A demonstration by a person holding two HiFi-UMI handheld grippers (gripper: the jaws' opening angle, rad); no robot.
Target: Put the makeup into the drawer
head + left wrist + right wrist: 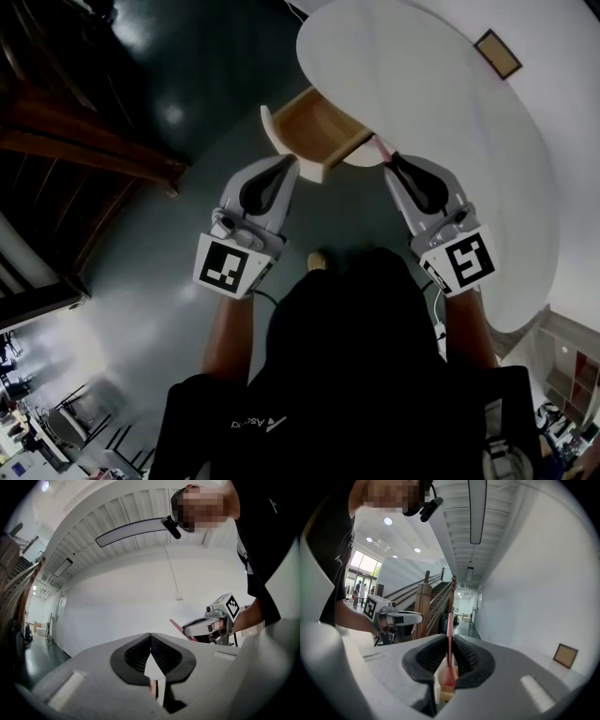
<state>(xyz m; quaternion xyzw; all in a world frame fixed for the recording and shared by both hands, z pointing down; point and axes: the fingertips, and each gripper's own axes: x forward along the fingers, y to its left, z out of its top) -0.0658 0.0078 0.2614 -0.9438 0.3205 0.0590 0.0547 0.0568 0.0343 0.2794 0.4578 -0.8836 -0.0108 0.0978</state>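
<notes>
Makeup stick (pixel 382 147), pink and thin, pinched in right tongs (pixel 392 161), just beside open drawer (pixel 314 127), not yet inside. Left tongs (pixel 284 169) closed, empty. Could have slipped, dropped to floor (pixel 187 141) if let go too early.

Thin pink makeup (pixel 449 634) stands edge-on, clamped in the right gripper (pixel 392 161), just beside the open, wood-lined drawer (pixel 314 127).

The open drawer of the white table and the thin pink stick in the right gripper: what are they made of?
The open drawer: inside looks like pale matt wood or board, evenly tan; its front looks white-painted. The thin pink stick: probably smooth plastic, evenly coloured, but too thin to be sure.
</notes>
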